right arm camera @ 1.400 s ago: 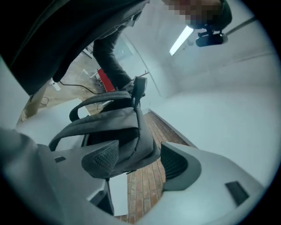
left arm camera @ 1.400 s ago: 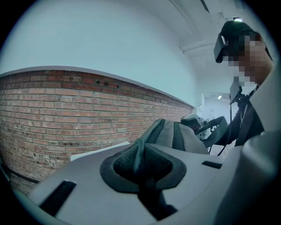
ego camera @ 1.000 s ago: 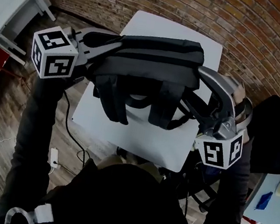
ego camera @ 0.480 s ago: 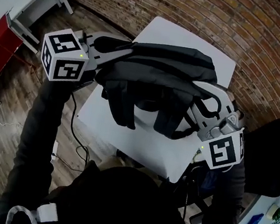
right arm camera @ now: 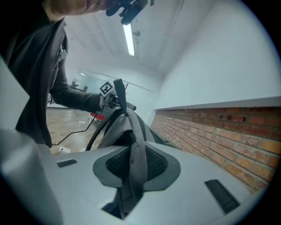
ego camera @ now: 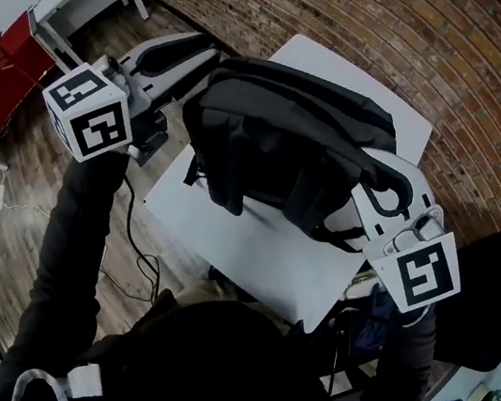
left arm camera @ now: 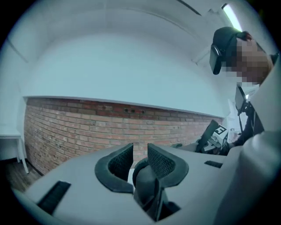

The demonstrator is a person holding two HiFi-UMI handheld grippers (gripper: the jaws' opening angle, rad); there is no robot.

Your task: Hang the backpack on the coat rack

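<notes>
Right gripper (right arm camera: 136,161): jaws narrow, just been closing, pinched on a grey backpack strap (right arm camera: 133,132). Left gripper (left arm camera: 139,154): jaws partly apart, just been opening. A dark loop (left arm camera: 147,178) sits between them against one pad, and the other pad is clear of it. The black backpack (ego camera: 279,143) is slung between both grippers over the white table (ego camera: 252,247). Wood floor (ego camera: 35,178) around it, brick wall (ego camera: 401,39) behind.

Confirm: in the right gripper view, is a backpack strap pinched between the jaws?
Yes, the right gripper, its jaws having just been closing, pinches a grey strap of the backpack between its pads.
</notes>
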